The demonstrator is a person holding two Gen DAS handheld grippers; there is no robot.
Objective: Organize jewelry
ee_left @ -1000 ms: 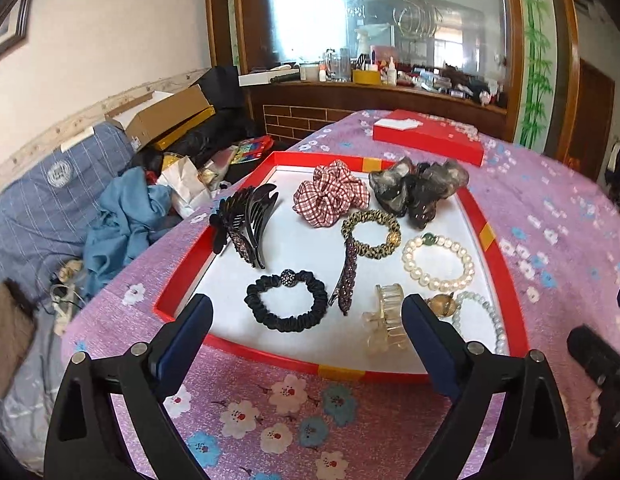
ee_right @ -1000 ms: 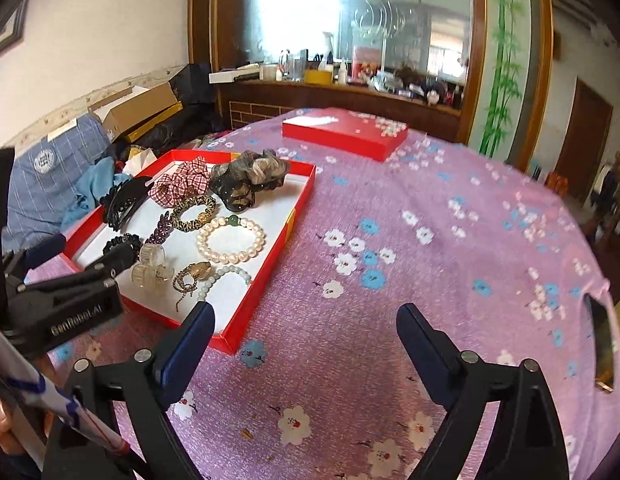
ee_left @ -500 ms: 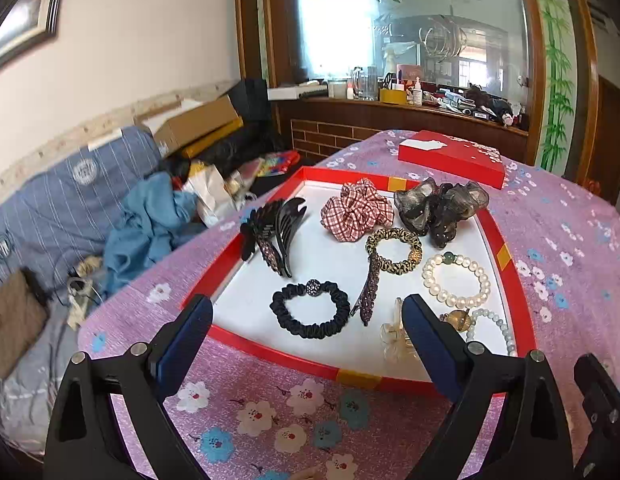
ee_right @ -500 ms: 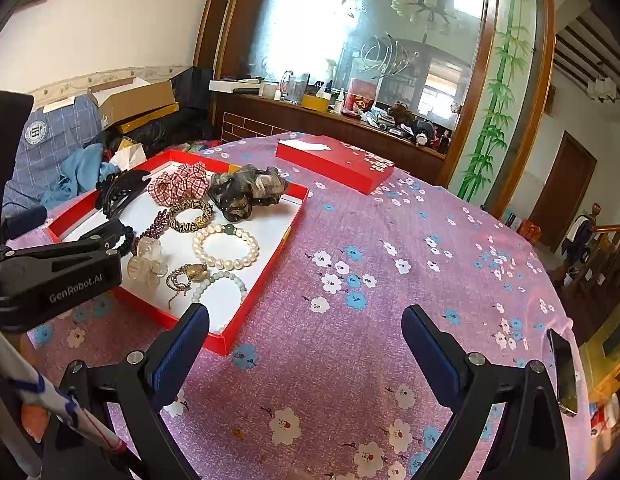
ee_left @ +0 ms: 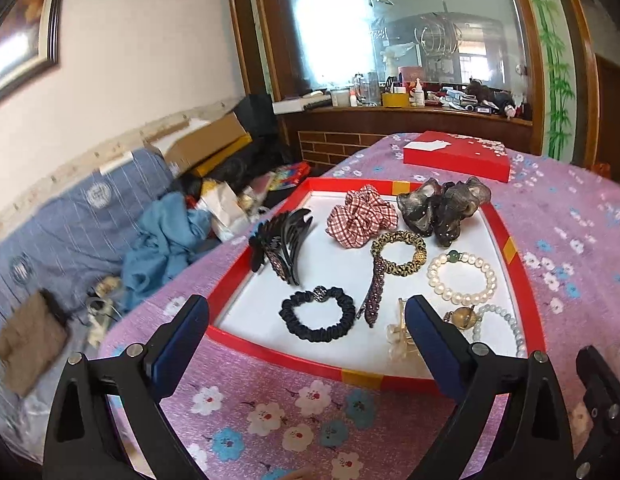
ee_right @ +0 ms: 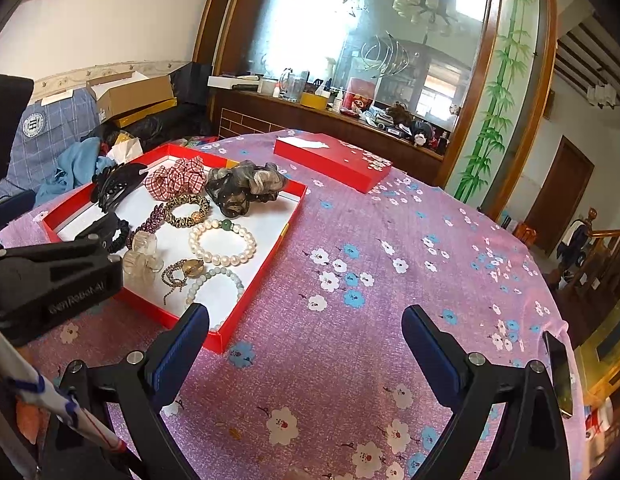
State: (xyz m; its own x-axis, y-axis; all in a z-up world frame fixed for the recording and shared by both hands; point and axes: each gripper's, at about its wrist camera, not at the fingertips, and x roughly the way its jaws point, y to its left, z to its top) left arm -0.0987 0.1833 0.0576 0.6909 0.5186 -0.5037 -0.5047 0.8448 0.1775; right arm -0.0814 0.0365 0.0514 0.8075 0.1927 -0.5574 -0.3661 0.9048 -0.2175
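Observation:
A red tray with a white floor lies on the purple flowered tablecloth. It holds a black claw clip, a checked scrunchie, a grey scrunchie, a leopard hair tie, a black scrunchie, a pearl bracelet, a clear claw clip, a gold pendant and a pale bead bracelet. My left gripper hovers open over the tray's near edge, holding nothing. My right gripper stands open over bare cloth right of the tray.
A closed red box lies at the table's far side. A phone rests at the right table edge. Left of the table are a blue sofa with clothes and cardboard boxes. A wooden counter stands behind.
Both grippers have risen and tilted up, so more of the room and mirror shows. The tray's things lie as before. Both stay open.

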